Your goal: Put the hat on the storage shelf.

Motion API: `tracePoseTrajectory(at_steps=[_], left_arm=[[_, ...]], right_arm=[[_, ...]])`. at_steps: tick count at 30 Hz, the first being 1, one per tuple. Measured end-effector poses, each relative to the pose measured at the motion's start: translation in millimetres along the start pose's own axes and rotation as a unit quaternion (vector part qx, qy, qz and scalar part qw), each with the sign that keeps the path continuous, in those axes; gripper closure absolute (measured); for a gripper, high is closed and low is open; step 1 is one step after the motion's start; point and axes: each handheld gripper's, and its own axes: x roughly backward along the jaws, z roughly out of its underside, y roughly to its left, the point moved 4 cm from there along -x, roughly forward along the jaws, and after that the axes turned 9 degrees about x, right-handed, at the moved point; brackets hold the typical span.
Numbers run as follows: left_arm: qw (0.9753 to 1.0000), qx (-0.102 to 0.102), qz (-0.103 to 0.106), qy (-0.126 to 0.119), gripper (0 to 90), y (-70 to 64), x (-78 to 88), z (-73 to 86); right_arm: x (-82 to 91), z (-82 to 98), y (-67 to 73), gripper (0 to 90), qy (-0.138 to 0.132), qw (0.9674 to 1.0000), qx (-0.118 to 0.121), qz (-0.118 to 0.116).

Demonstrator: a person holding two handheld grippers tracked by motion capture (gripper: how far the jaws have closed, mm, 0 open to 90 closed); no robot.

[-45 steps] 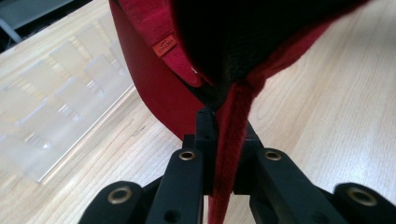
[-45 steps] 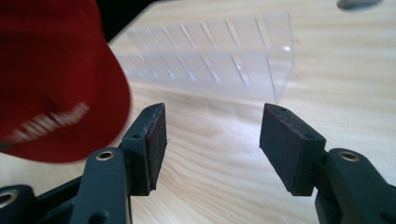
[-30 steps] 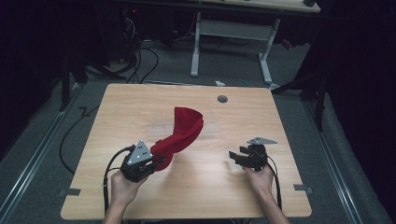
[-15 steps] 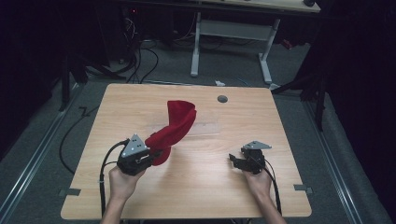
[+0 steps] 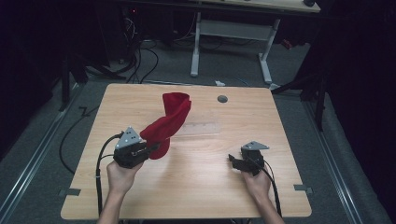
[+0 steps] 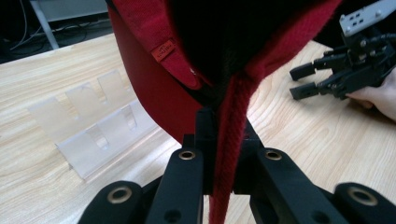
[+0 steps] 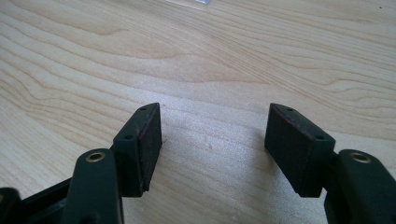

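Cloth (image 5: 169, 122) hangs lifted in our left gripper (image 5: 152, 150), clamped on its edge; right gripper (image 5: 235, 161), beside the cloth, gapes empty, just widened. Second grasp remains.

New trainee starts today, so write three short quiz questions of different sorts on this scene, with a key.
1. True or false: the left claw is shut on the red cloth.
2. Multiple choice: what lies between the pads of the right claw? A) a fold of cloth B) nothing, only bare table beneath C) a cable
3. Fill in: the clear plastic rack lies on the ____.

Key: 1 true; 2 B; 3 table. The rack is also seen in the high view, beside the cloth.
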Motion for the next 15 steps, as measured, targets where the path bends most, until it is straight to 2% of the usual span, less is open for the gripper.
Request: tracePoseTrajectory(at_steps=[5,11,15], left_arm=[[0.9998,0.010,0.002,-0.017,84.8,1.2,0.0,-11.8],[0.9994,0.009,0.001,-0.034,84.8,2.1,0.6,-23.4],[0.9987,0.017,0.003,-0.048,84.8,4.5,1.7,-32.8]], right_arm=[[0.0,0.0,0.1,36.3,0.000,1.0000,0.001,-0.001],[0.1,0.0,0.4,36.0,0.001,1.0000,0.000,-0.001],[0.0,0.0,0.5,36.0,0.001,1.0000,0.000,-0.001]])
